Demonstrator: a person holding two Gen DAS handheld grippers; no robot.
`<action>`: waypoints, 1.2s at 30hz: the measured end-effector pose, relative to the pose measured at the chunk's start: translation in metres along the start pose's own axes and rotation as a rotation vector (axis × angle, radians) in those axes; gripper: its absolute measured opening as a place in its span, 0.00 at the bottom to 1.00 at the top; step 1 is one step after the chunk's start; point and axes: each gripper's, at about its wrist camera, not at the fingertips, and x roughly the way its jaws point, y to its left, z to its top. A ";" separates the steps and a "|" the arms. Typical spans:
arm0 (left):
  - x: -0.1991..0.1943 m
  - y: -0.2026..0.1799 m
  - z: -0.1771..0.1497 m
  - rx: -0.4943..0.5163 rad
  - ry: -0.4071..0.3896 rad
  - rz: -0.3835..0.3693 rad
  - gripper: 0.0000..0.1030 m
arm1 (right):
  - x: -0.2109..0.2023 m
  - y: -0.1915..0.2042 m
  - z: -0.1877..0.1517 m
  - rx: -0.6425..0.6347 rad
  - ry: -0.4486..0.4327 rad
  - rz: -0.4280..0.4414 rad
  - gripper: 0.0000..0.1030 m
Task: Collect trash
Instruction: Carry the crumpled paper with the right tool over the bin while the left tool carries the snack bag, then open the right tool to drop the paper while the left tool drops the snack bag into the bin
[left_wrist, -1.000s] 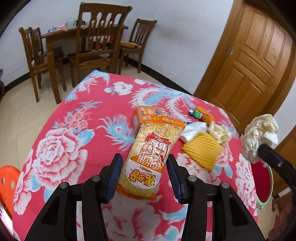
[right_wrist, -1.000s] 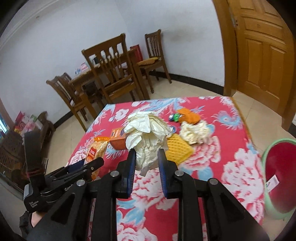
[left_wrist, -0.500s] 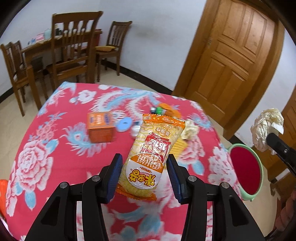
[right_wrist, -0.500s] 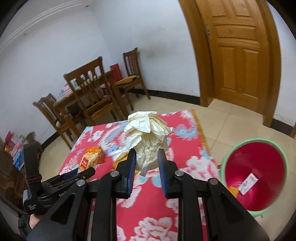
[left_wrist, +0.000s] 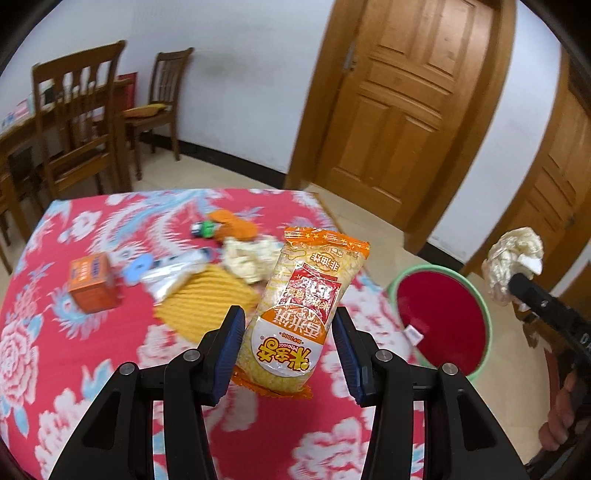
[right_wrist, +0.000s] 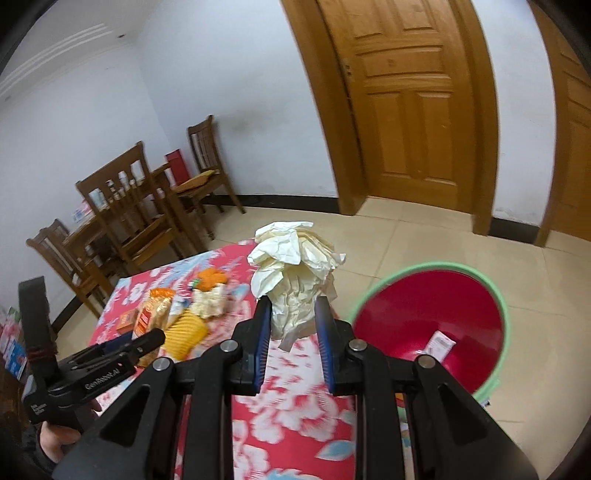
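My left gripper (left_wrist: 288, 332) is shut on an orange and yellow noodle packet (left_wrist: 301, 306) and holds it in the air over the red floral table (left_wrist: 74, 350). My right gripper (right_wrist: 292, 325) is shut on a crumpled cream paper wad (right_wrist: 295, 269), held up near the table's right edge. The paper wad also shows at the right of the left wrist view (left_wrist: 513, 258). A green trash bin with a red liner (right_wrist: 428, 325) stands on the floor right of the table, with a white scrap inside. The bin shows in the left wrist view too (left_wrist: 443, 325).
Left on the table are an orange box (left_wrist: 90, 282), a yellow ribbed wrapper (left_wrist: 207, 295), a clear plastic bag (left_wrist: 173, 269), a cream paper ball (left_wrist: 251, 254), a blue lid (left_wrist: 138, 264) and an orange item with a small green one (left_wrist: 229, 227). Wooden chairs (left_wrist: 81, 122) and doors (left_wrist: 399, 110) stand behind.
Both grippers have swung to the right with their loads. The trash bin has come further into both views and the chairs have slid to the left.
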 end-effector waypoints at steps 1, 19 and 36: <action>0.003 -0.006 0.001 0.009 0.005 -0.010 0.49 | 0.000 -0.008 -0.002 0.012 0.005 -0.013 0.25; 0.063 -0.106 -0.005 0.155 0.110 -0.137 0.49 | 0.019 -0.102 -0.035 0.165 0.093 -0.126 0.26; 0.121 -0.163 -0.021 0.252 0.203 -0.184 0.50 | 0.036 -0.156 -0.059 0.279 0.163 -0.192 0.32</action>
